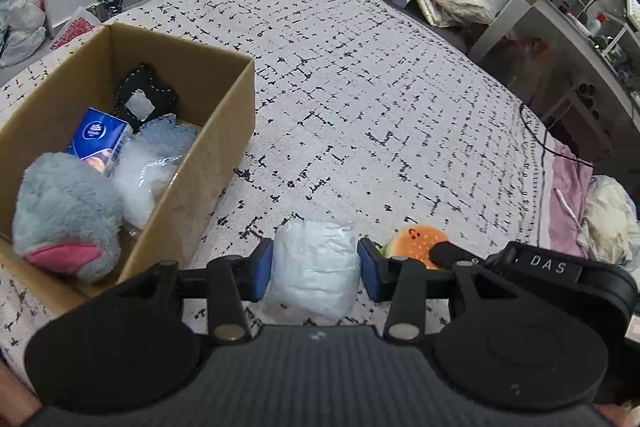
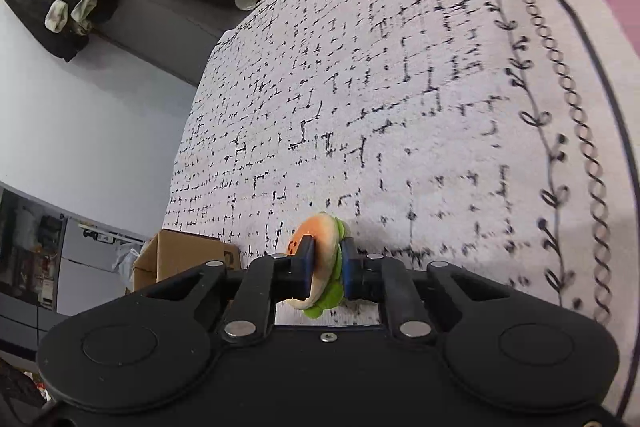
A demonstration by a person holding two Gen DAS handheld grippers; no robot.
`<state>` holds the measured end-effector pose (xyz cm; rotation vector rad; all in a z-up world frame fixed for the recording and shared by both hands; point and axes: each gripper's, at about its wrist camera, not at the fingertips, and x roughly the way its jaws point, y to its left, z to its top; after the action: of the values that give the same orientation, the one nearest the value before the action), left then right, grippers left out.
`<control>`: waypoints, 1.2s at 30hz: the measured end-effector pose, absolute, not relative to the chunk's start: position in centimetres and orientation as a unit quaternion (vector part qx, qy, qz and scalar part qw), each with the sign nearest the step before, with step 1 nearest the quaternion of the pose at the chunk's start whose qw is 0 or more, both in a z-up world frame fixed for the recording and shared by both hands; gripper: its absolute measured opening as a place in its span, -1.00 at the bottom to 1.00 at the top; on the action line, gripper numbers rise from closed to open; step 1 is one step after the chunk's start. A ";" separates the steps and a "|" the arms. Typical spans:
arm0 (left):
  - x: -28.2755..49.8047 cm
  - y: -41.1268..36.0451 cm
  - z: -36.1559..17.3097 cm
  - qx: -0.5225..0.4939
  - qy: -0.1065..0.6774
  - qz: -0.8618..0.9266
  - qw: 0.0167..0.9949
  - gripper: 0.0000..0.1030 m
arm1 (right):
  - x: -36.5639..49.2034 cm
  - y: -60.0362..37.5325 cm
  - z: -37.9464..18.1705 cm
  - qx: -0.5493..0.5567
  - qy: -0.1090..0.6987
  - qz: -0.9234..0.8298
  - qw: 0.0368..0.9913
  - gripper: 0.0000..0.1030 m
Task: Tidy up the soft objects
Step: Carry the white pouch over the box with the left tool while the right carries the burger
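Right now my left gripper [image 1: 315, 269] holds a white bag [image 1: 314, 267] of soft stuffing, its blue pads [image 1: 262, 269] pressed into both sides so the bag bulges between them. It hangs just over the bedspread [image 1: 360, 87], near the front edge of the bed. My right gripper [image 2: 326, 265] is clamped tight on a small burger plush [image 2: 320, 259]; the jaws squeeze it flat, orange bun against one pad and green lettuce against the other. In the left view I see that same burger just right of the bag, with a black finger of the right gripper across it.

Left of the bag stands an open cardboard box [image 1: 224, 115] on the bedspread. Inside it lie a grey plush [image 1: 68, 211] with a pink patch, a blue tissue pack [image 1: 100, 139], another clear bag of white stuffing [image 1: 148, 171], a pale blue cloth [image 1: 168, 137] and a black fabric piece [image 1: 146, 95] at the far end.

Beyond the bed, clutter sits along the wall, and a desk [image 1: 560, 27] stands at the right.
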<state>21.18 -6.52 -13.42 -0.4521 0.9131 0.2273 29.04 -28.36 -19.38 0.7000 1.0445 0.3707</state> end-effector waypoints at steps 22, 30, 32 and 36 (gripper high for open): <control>15.0 -6.8 -7.5 -0.203 0.396 0.087 0.891 -0.15 | 21.3 -29.9 -15.0 0.344 0.439 0.173 0.812 -0.73; 13.3 -6.4 -6.2 -0.205 0.384 0.084 0.897 -0.15 | 19.7 -29.8 -12.8 0.341 0.419 0.181 0.822 -0.73; 13.0 -6.2 -5.9 -0.206 0.381 0.083 0.898 -0.15 | 19.4 -30.0 -12.4 0.339 0.415 0.180 0.825 -0.73; 12.4 -5.9 -5.5 -0.206 0.376 0.080 0.900 -0.15 | 18.6 -30.1 -11.7 0.334 0.407 0.179 0.831 -0.73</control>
<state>12.40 -5.89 -5.50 -0.4258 0.7776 0.1652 18.61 -30.12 -11.69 0.7078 0.8634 0.3787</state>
